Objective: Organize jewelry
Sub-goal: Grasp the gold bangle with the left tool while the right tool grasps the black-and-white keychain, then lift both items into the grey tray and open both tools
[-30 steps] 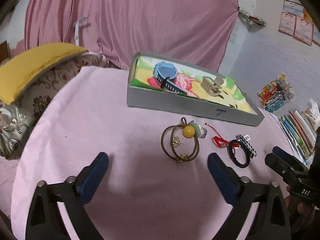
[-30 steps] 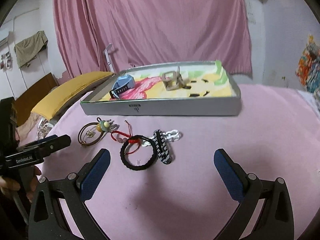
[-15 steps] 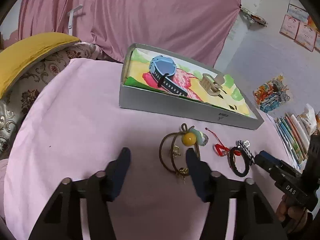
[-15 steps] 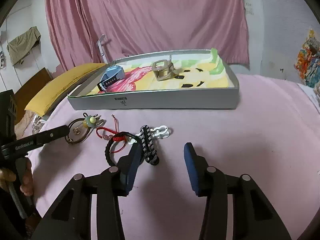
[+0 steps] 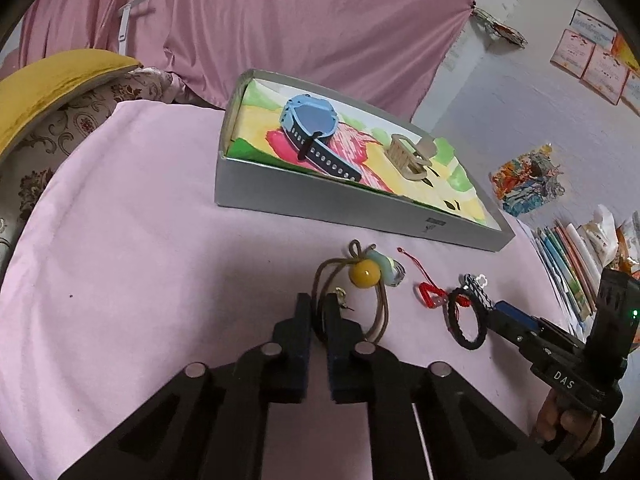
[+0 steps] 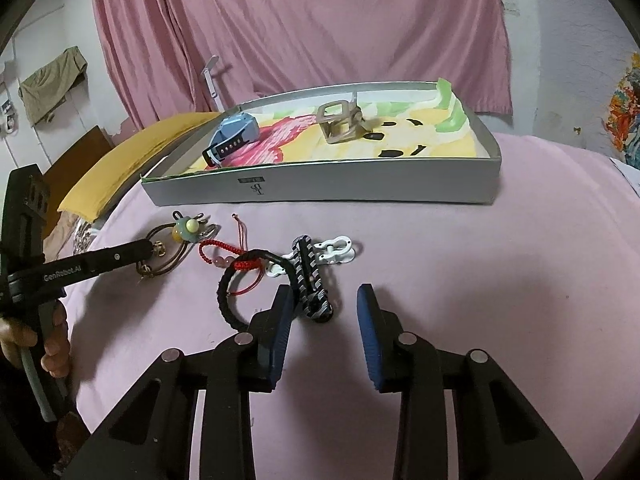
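Looking across a bench (image 5: 140,240) draped in pink cloth, with a pink curtain (image 5: 280,20) hanging behind. Noting a grey box (image 5: 320,208) at the far side, holding a blue watch (image 5: 310,120) and a beige strap with a buckle (image 5: 408,156) on a painted lining. Finding the loose jewelry in a row on the cloth in front of the box: a brown hair tie (image 5: 382,312) with a yellow bead (image 5: 364,274), a red cord bracelet (image 5: 430,298), a black braided ring (image 5: 468,346), a black-and-white braided bracelet (image 6: 306,276) and a white clasp (image 6: 336,248) touching it. Watching the left gripper (image 5: 318,312), having just been closing, pinching the near left side of the hair tie's brown loop, pads pressed together on the cord. Watching the right gripper (image 6: 325,292), also having just been closing, standing spread over the near end of the black-and-white bracelet, left pad just beside it, right pad well clear, nothing being squeezed. Spotting a hand (image 6: 52,344) wrapping the left gripper's handle at the frame's edge
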The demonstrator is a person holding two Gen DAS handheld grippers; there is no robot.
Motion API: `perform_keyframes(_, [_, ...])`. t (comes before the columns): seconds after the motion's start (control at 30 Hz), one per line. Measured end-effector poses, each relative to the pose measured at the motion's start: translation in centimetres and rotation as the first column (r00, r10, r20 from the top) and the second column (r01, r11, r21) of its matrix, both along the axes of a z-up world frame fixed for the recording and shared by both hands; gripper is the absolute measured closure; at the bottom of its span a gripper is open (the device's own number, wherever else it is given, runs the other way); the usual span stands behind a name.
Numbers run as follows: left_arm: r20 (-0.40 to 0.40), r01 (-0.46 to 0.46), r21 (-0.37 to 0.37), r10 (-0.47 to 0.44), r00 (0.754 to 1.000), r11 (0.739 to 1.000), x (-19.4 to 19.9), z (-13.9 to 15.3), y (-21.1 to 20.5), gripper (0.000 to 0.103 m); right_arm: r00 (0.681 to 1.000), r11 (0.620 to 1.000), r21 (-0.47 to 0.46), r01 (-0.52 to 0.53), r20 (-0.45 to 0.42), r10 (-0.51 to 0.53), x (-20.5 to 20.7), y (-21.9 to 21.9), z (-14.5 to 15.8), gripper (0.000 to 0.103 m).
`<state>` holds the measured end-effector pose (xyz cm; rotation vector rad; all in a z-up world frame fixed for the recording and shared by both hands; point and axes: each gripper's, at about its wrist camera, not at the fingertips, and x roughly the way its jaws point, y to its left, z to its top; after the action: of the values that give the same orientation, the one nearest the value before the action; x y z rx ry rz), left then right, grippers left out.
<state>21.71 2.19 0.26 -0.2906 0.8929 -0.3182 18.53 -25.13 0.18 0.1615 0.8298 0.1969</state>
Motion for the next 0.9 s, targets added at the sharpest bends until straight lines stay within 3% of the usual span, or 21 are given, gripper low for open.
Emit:
perform_keyframes(0.23, [0.052,0.027,0.007,-0.027,0.998,1.0,-1.2,1.1,-0.7,0.098,1.0,0.999,0.033,-0.002,0.0,0.002,0.1,-0.3,-0.2,0.074])
perform_keyframes(0.4, [0.071,0.052,0.012,-0.053,0.996,0.999,-2.0,1.6,-1.4,0.098,1.0,1.0,0.026,-0.017,-0.004,0.017,0.2,0.0,-0.3,0.088])
perform_keyframes(0.53, [0.102,0.065,0.014,-0.066,0.993,0.998,-2.7,2.4,-1.8,0.099,1.0,0.999,0.032,-0.028,0.006,0.028,0.0,0.2,-0.3,0.09])
perform_keyframes(0.9, [0.209,0.11,0.075,-0.124,0.97,0.991,-4.6,4.9,-2.8,0.099,0.993,0.999,0.024,-0.022,0.116,0.019,-2.0,0.1,1.0,0.092])
